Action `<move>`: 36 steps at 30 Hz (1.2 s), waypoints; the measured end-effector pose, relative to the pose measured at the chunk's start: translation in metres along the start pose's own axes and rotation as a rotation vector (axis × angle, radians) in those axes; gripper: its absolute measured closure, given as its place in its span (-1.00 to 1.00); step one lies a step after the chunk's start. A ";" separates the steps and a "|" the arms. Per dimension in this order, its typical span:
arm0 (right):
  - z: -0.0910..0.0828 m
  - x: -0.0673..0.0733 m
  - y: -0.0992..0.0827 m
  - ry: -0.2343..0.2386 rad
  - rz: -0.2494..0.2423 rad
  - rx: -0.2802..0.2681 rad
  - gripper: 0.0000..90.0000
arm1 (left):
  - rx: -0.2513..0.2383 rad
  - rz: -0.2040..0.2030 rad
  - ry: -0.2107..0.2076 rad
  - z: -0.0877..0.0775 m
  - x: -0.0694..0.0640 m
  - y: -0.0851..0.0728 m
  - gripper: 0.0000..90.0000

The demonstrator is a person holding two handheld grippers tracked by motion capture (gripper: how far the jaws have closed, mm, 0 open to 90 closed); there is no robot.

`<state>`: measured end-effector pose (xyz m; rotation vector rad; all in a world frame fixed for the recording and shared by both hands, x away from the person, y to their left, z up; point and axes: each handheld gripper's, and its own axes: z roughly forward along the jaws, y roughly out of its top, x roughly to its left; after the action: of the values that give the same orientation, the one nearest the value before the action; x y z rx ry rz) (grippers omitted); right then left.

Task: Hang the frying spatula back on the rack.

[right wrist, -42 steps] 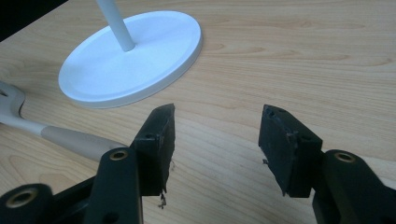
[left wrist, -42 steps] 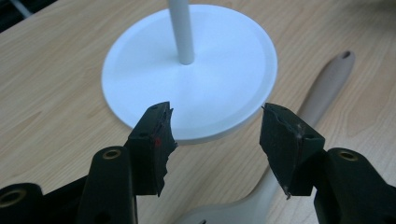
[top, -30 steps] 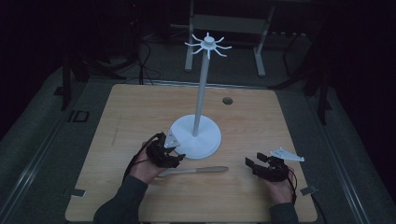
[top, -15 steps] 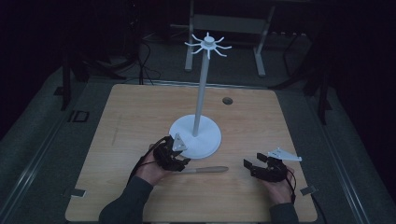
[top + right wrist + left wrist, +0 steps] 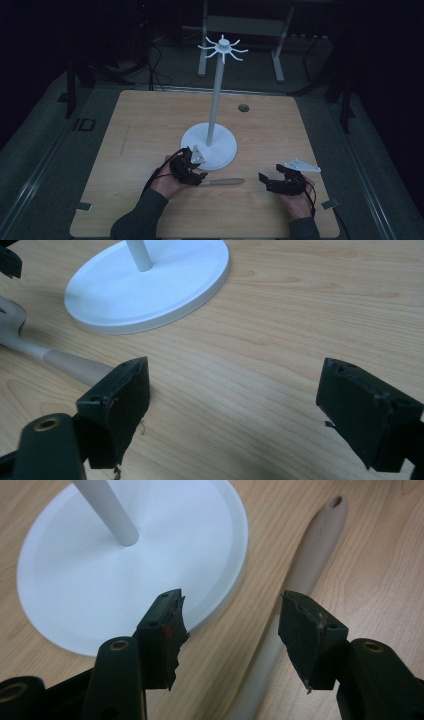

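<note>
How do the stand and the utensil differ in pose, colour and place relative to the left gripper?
The stand is upright and white; the utensil lies flat and is beige. The open left gripper straddles the utensil's handle, while the stand's base lies beside it. Both rest on the table.

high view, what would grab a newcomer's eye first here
The tall white stand, with hooks fanning out at its top, rises from a round base at the middle of the wooden table. In front of the base lies a beige utensil, with the open left gripper at one end. The right gripper, also open, rests apart near the table's right front.
</note>
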<state>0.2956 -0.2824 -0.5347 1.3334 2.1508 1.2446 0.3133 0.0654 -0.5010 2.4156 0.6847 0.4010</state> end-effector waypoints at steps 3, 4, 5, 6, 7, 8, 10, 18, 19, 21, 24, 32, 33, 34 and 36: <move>0.000 0.000 0.000 -0.004 -0.003 -0.001 -0.56 | 0.012 0.003 -0.012 0.004 -0.001 0.001 -0.02; -0.001 0.000 0.000 -0.001 -0.003 -0.003 -0.49 | 0.021 0.011 -0.021 0.005 -0.002 0.001 0.00; -0.001 0.000 0.000 0.000 0.000 -0.003 -0.45 | 0.029 0.018 -0.030 0.006 -0.002 0.002 0.04; -0.001 -0.001 -0.001 0.000 0.002 -0.005 -0.36 | 0.038 0.029 -0.035 0.008 -0.002 0.002 0.06; -0.001 -0.001 -0.001 0.005 0.002 -0.004 -0.26 | 0.043 0.027 -0.041 0.009 -0.003 0.002 0.08; -0.002 -0.002 -0.002 0.012 0.004 -0.006 -0.18 | 0.049 0.033 -0.047 0.010 -0.003 0.002 0.11; -0.003 -0.002 -0.002 0.019 0.009 -0.013 -0.04 | 0.073 0.050 -0.063 0.013 -0.004 0.003 0.14; -0.005 -0.003 -0.002 0.025 0.011 -0.030 0.10 | 0.149 0.087 -0.133 0.030 -0.010 0.007 0.31; -0.005 -0.003 -0.002 0.028 0.011 -0.030 0.10 | 0.148 0.084 -0.133 0.031 -0.011 0.008 0.35; -0.005 -0.003 -0.003 0.032 0.014 -0.025 0.11 | 0.157 0.085 -0.140 0.033 -0.012 0.010 0.43; -0.004 -0.003 -0.003 0.032 0.014 -0.023 0.10 | 0.175 0.088 -0.152 0.036 -0.013 0.012 0.47; -0.003 -0.004 -0.004 0.053 0.019 -0.010 0.09 | 0.235 0.120 -0.160 0.043 -0.017 0.015 0.58; -0.002 -0.003 -0.004 0.053 0.018 -0.010 0.09 | 0.237 0.122 -0.158 0.043 -0.018 0.015 0.59; -0.002 -0.003 -0.004 0.053 0.019 -0.010 0.09 | 0.239 0.124 -0.156 0.043 -0.018 0.015 0.59; -0.002 -0.003 -0.004 0.054 0.019 -0.010 0.10 | 0.245 0.132 -0.149 0.043 -0.020 0.016 0.59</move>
<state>0.2933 -0.2869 -0.5372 1.3337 2.1704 1.3114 0.3210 0.0238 -0.5269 2.6995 0.5362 0.1952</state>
